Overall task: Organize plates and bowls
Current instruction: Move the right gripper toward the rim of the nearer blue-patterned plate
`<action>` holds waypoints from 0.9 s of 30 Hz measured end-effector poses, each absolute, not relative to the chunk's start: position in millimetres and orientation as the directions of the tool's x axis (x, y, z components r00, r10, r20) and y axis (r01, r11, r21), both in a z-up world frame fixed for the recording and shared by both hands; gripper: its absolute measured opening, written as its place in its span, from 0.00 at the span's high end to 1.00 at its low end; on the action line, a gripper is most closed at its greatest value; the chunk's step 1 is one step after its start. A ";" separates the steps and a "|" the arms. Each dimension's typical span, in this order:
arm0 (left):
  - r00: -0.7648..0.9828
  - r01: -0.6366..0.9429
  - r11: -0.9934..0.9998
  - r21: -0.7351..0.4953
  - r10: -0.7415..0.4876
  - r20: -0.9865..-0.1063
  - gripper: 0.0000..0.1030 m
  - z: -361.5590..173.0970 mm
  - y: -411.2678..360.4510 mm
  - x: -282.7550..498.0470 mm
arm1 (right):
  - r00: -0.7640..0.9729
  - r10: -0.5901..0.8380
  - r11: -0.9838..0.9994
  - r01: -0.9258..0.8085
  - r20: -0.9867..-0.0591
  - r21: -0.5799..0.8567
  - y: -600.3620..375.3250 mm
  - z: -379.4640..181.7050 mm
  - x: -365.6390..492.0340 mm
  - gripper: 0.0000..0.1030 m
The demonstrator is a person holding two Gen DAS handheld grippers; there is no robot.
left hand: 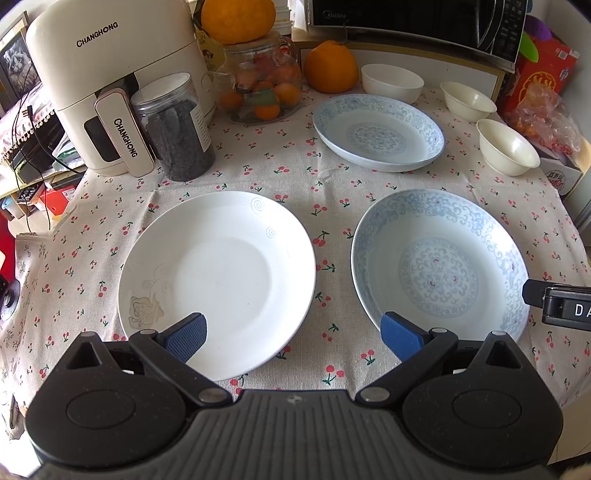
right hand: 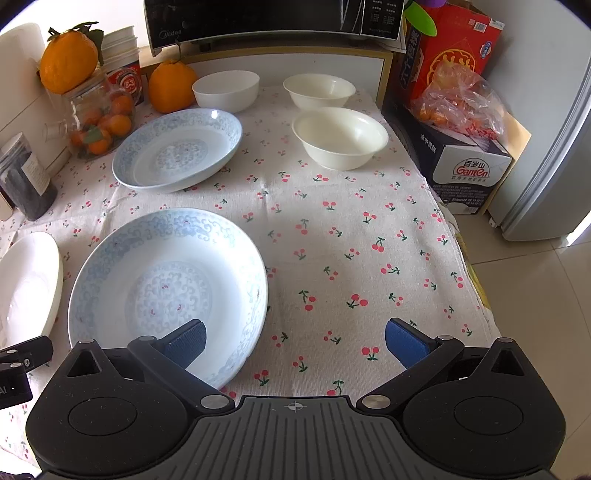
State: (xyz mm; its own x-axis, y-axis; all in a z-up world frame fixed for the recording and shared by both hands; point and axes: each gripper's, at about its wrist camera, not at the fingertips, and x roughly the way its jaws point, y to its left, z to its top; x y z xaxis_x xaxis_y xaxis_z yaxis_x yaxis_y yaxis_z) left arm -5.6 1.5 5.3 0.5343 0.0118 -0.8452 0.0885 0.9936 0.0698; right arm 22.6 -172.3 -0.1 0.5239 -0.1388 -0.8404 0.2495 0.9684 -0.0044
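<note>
A white plate (left hand: 218, 280) lies at the near left of the cherry-print cloth, also at the left edge of the right wrist view (right hand: 26, 284). A blue-patterned plate (left hand: 439, 266) (right hand: 166, 291) lies to its right. A second blue-patterned plate (left hand: 378, 131) (right hand: 177, 149) sits farther back. Three white bowls stand at the back: one (left hand: 391, 81) (right hand: 225, 90), one (left hand: 467, 100) (right hand: 319, 90), one (left hand: 508, 146) (right hand: 340, 136). My left gripper (left hand: 293, 334) is open and empty above the gap between the near plates. My right gripper (right hand: 295, 341) is open and empty, its left finger over the near blue plate's edge.
An air fryer (left hand: 110, 81), a dark jar (left hand: 173, 129) and a glass jar of oranges (left hand: 264, 88) stand at the back left. A microwave (right hand: 269, 18) sits behind. Boxes (right hand: 458, 147) stand beyond the table's right edge, beside a fridge (right hand: 554, 147).
</note>
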 end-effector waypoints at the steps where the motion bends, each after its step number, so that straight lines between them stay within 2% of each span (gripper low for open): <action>1: 0.534 0.090 0.993 0.070 0.011 -0.845 0.02 4.7 1.6 -5.1 | 0.524 -0.139 0.968 0.249 -0.840 -0.004 -172.3 0.0 22.5 0.00; 20: 0.584 0.177 0.980 0.090 -0.031 -0.811 0.01 8.1 -4.7 -1.6 | 0.522 -0.138 0.969 0.249 -0.842 -0.005 -174.2 0.1 23.7 0.00; 27: 0.618 0.264 0.963 0.056 -0.124 -0.777 0.00 13.8 -4.4 5.9 | 0.542 -0.078 0.985 0.172 -0.837 0.020 -174.5 4.9 29.5 0.00</action>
